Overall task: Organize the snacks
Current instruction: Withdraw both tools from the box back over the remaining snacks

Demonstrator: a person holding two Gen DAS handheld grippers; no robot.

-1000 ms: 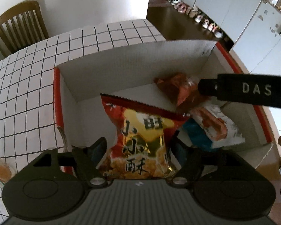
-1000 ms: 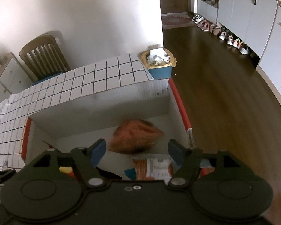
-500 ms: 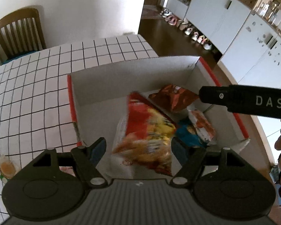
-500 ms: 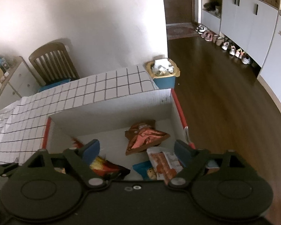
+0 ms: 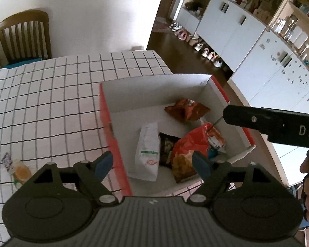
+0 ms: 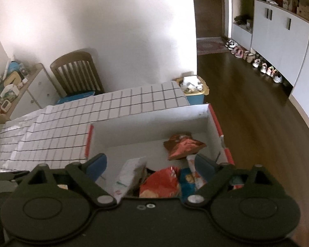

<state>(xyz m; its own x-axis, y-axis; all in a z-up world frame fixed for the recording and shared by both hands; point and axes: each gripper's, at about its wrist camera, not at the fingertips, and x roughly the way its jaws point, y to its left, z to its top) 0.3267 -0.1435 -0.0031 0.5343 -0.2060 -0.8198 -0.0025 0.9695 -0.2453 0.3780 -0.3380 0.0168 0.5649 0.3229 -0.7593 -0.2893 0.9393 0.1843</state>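
red and white cardboard box [image 5: 113, 135] sat at the centre of my left view, on the checked table [image 5: 51, 103]. inside lay the snacks: a white bag [image 5: 147, 152], a red chip bag [image 5: 187, 150] and an orange-brown bag [image 5: 185, 109] near the far wall. my left tongs [image 5: 152, 162] and right tongs [image 6: 150, 164] had just been opening, nothing between them. one wrapped snack [image 5: 18, 169] lay on the table, lower left.

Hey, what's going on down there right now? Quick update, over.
Left gripper and right gripper both open, empty, jaws just widened. Snack bags in the box; red bag on top. One snack left on the table. Nothing blocking.
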